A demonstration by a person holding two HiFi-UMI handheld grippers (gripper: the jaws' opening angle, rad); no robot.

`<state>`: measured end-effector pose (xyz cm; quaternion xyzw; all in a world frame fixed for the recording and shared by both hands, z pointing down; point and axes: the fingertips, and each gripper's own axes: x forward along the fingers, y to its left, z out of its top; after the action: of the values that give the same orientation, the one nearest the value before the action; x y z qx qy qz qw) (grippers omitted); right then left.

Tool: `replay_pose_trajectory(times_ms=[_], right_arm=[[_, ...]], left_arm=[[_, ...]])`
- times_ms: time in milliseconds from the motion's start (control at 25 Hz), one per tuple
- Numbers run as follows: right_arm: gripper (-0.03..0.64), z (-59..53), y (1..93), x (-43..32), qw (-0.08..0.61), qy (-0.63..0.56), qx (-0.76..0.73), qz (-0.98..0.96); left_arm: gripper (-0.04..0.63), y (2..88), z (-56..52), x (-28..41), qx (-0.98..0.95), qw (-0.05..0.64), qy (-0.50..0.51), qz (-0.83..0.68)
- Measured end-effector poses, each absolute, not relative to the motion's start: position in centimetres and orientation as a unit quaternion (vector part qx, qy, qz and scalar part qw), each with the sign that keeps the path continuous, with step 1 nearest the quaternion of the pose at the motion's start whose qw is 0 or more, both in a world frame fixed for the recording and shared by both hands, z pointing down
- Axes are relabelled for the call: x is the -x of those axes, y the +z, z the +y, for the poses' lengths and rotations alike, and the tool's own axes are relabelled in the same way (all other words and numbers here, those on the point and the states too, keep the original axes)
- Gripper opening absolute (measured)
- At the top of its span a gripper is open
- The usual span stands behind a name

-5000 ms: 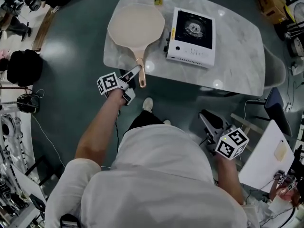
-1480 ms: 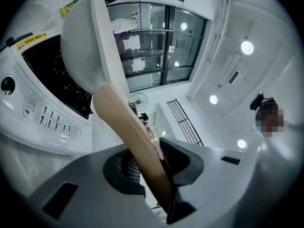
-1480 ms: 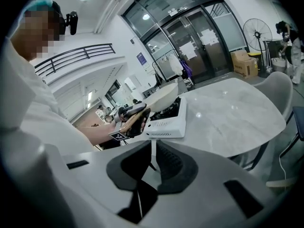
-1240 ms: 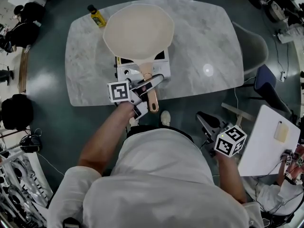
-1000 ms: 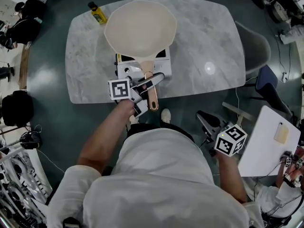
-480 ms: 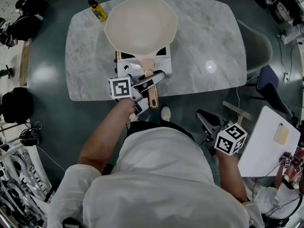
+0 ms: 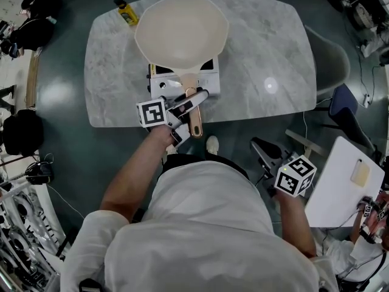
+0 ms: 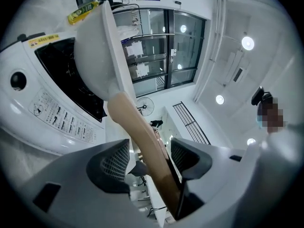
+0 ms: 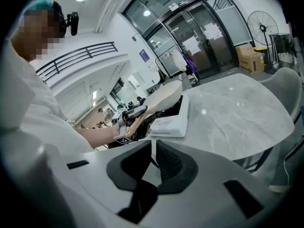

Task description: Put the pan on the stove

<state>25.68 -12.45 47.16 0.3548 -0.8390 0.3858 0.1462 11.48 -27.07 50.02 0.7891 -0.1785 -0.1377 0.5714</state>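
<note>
Pan (image 7: 181, 30) sits on stove (image 7: 159, 84); handle runs down-frame between left gripper's (image 7: 192, 114) jaws, just spread, not clamping it. Right gripper (image 9: 153, 151) closed, empty.

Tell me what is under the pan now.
The white stove sits under the pan: its front control panel and part of the black top show. In the head view the pan covers the burner.

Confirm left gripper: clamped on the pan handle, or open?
Open. The left gripper jaws have just been opening: they stand apart, with a visible gap beside the pan handle between them.
</note>
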Motion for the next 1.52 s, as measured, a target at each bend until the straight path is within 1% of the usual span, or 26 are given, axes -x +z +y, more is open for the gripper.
replay_pose_trajectory(times_ms=[200,360,520,840,1080,1200,1240,1320,1440,1520], right_arm=[[0.04,-12.9,47.0,-25.3,0.145,0.379,-0.345,-0.846],[0.041,-13.1,46.9,-25.0,0.145,0.372,-0.331,-0.855],[0.041,-13.3,46.7,-25.0,0.144,0.366,-0.314,-0.864],[0.041,-14.2,46.1,-24.0,0.144,0.343,-0.268,-0.889],[0.034,-14.5,46.1,-24.0,0.142,0.336,-0.24,-0.9],[0.018,-14.7,46.4,-24.0,0.136,0.334,-0.229,-0.904],[0.011,-14.6,46.5,-24.0,0.133,0.334,-0.225,-0.906],[0.006,-14.6,46.8,-23.8,0.128,0.333,-0.218,-0.908],[0.006,-15.0,46.8,-23.3,0.126,0.327,-0.215,-0.912],[0.007,-14.8,46.6,-22.8,0.124,0.321,-0.217,-0.914]], left_arm=[[0.288,50.2,-27.2,-10.1,-0.784,0.564,-0.144,-0.214],[0.299,50.5,-26.9,-8.6,-0.784,0.55,-0.141,-0.25],[0.302,50.4,-26.4,-6.9,-0.78,0.538,-0.148,-0.283],[0.302,50.1,-24.6,-3.5,-0.745,0.539,-0.194,-0.341],[0.301,49.7,-22.7,-0.7,-0.734,0.508,-0.207,-0.399],[0.299,49.3,-21.1,1.4,-0.735,0.471,-0.181,-0.453],[0.284,49.0,-20.5,1.9,-0.739,0.455,-0.168,-0.467],[0.185,48.1,-19.2,2.7,-0.75,0.425,-0.147,-0.485],[0.058,46.4,-17.4,3.1,-0.765,0.387,-0.105,-0.505],[0.029,45.5,-16.1,3.0,-0.782,0.358,-0.07,-0.506]])
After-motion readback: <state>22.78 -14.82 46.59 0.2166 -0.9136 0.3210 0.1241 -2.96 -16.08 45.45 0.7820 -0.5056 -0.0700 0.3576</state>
